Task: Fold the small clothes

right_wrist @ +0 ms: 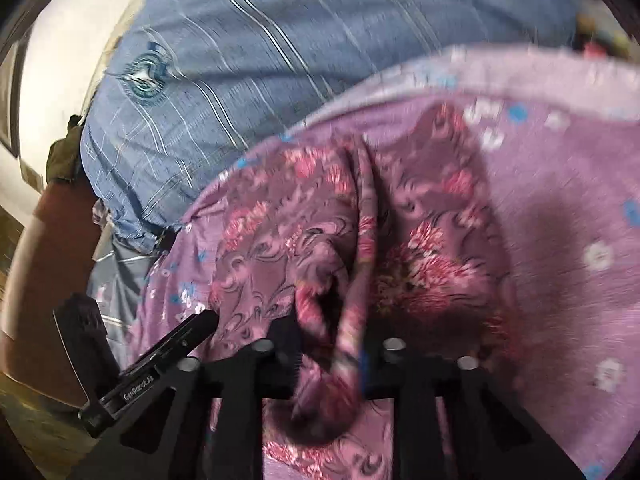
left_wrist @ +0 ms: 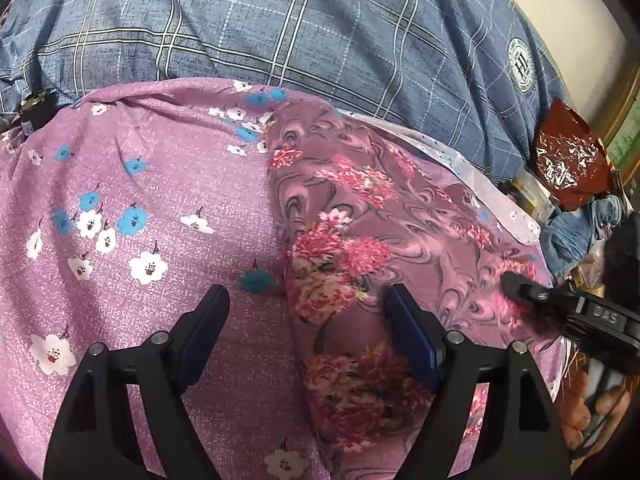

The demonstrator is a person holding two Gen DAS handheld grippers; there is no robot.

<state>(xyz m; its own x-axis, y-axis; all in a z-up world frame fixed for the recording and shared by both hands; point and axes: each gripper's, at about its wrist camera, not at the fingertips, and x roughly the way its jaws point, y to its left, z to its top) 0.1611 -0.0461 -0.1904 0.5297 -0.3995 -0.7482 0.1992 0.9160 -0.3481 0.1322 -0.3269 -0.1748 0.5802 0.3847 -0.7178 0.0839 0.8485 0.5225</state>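
Observation:
A small mauve garment with red and pink flowers [left_wrist: 360,248] lies on a purple bedsheet with white and blue blossoms [left_wrist: 132,200]. My left gripper [left_wrist: 306,300] is open and empty, with its fingers astride the garment's left edge. My right gripper [right_wrist: 330,356] is shut on a bunched fold of the garment [right_wrist: 348,280] and holds it up off the sheet; the view is blurred. The right gripper also shows in the left wrist view [left_wrist: 520,284], at the garment's right side. The left gripper's finger shows in the right wrist view [right_wrist: 188,332] by the garment's left edge.
A blue plaid quilt [left_wrist: 300,28] lies heaped behind the purple sheet. At the far right are a red foil bag [left_wrist: 568,156], blue denim cloth [left_wrist: 580,228] and clutter. A forearm [right_wrist: 48,260] is at the left of the right wrist view.

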